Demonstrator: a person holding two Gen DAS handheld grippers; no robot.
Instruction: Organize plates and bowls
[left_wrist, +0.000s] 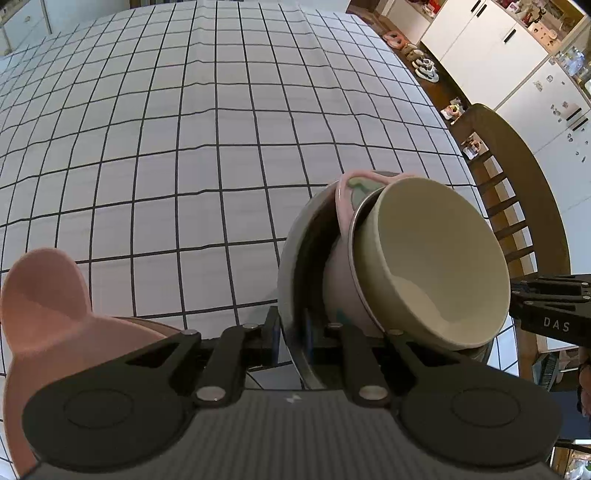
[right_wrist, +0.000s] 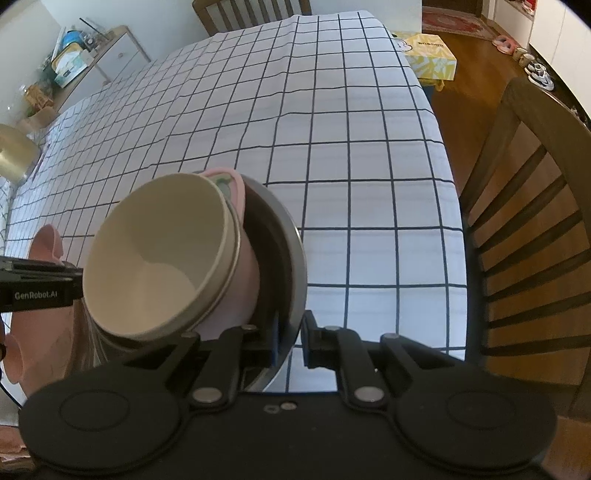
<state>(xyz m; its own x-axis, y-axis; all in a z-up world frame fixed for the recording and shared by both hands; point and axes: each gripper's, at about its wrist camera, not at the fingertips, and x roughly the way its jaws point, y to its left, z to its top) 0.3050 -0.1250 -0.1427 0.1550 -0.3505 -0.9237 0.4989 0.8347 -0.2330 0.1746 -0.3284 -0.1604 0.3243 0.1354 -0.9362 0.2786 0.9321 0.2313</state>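
A nested stack is held in the air between both grippers: a grey metal bowl (left_wrist: 291, 254) outermost, a pink patterned bowl (left_wrist: 345, 199) inside it, and a cream bowl (left_wrist: 432, 254) innermost. My left gripper (left_wrist: 291, 339) is shut on the grey bowl's rim. My right gripper (right_wrist: 290, 341) is shut on the same grey bowl's rim (right_wrist: 291, 240) from the opposite side; the cream bowl (right_wrist: 155, 254) and pink bowl (right_wrist: 229, 184) show there too. A pink plate with ears (left_wrist: 48, 310) lies below at left, also seen in the right wrist view (right_wrist: 46, 243).
The table carries a white checked cloth (left_wrist: 184, 129) (right_wrist: 351, 147). A wooden chair (right_wrist: 528, 229) (left_wrist: 517, 177) stands at the table's right side. Another chair (right_wrist: 251, 11) is at the far end. A yellow box (right_wrist: 430, 55) sits on the floor.
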